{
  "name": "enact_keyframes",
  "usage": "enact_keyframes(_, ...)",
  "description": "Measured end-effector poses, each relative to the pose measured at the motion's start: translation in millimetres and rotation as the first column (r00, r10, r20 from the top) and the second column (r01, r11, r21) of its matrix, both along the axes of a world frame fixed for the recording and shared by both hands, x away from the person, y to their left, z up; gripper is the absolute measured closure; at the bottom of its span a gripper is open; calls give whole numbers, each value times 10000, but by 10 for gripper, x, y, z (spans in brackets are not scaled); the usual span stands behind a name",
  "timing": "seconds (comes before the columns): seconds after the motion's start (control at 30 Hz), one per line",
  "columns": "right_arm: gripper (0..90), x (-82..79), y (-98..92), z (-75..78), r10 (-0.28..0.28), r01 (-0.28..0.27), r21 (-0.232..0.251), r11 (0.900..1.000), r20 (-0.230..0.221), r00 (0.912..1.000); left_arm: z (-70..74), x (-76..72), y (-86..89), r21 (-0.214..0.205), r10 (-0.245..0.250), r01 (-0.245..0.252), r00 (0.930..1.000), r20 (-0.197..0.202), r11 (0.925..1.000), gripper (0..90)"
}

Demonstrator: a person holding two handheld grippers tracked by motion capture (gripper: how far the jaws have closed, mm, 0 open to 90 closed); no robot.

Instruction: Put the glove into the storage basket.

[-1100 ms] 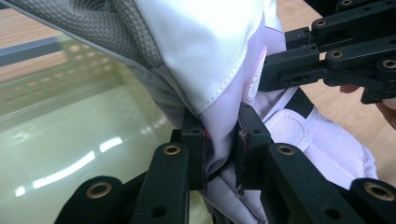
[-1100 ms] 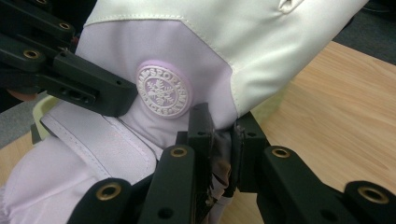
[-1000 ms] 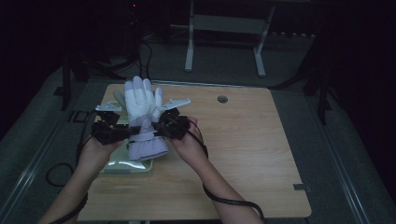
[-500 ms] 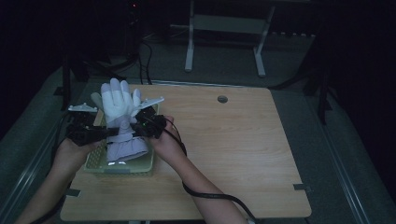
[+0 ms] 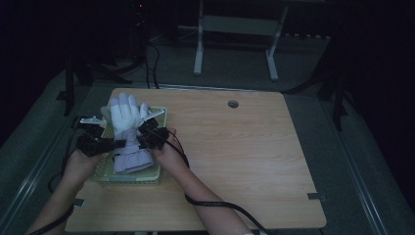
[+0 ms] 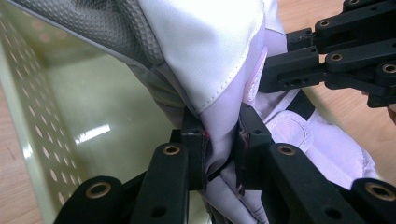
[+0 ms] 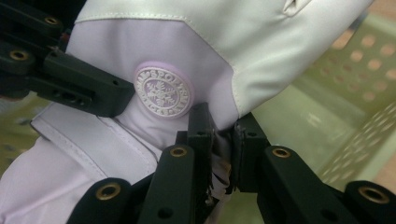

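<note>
You hold a white and lilac glove (image 5: 126, 131) between both grippers, over the pale green basket (image 5: 161, 113) at the left end of the wooden table (image 5: 244, 161). The glove's fingers point away from you, past the basket's far rim; its cuff hangs toward the near rim.

Your left gripper (image 5: 108, 143) is clamped narrow on the glove's left edge near the wrist. In the left gripper view its jaws pinch a fold of lilac fabric (image 6: 223, 140), pads pressed on both sides. The grey textured palm side of the glove (image 6: 102, 32) shows at top left there, with the basket's perforated wall (image 6: 28, 121) and shiny floor below it.

Your right gripper (image 5: 143, 138) grips the opposite edge, also narrow. In the right gripper view its jaws squeeze fabric (image 7: 223, 135) just below a round embossed badge (image 7: 162, 91) on the lilac panel. The other gripper's black jaw touches the glove beside that badge.

Whether the cuff rests on the basket floor or hangs above it, can't tell. Your forearms come in from the bottom, and a black cable (image 5: 215, 205) trails along the right one.
</note>
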State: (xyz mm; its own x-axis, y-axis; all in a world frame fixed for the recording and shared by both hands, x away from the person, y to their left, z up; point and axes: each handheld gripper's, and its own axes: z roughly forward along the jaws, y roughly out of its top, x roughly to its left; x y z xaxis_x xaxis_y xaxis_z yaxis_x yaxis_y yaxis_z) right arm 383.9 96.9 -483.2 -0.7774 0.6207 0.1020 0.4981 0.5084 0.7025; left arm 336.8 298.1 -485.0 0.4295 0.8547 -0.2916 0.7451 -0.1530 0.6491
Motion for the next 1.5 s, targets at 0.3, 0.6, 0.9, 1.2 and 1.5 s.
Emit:
enact_keyframes(0.3, 798, 19, 113, -267, -36, 28, -1065, 9943, -74, 10000, -246, 75, -50, 365, 305, -270, 9947, -981, 9990, 759)
enact_keyframes(0.6, 744, -7, 160, -287, 3, -16, -1690, 9856, -75, 10000, -289, 117, -91, 782, 690, -578, 9863, -1497, 9953, 722)
enact_keyframes(0.9, 577, -12, 102, -244, 88, -96, -1307, 9914, -65, 9999, -308, 150, -132, 1005, 1004, -819, 9756, -1954, 9916, 661)
enact_keyframes(1.2, 467, -8, -37, -149, 72, -70, -505, 9987, 35, 10000, -313, 199, -275, 2686, 1533, -1113, 9781, -1408, 9568, 460)
enact_keyframes(1.5, 250, -27, -254, 28, 453, -460, 937, 9945, 94, 9989, -181, -28, -165, 950, 2003, -2044, 9784, 505, 9743, 174)
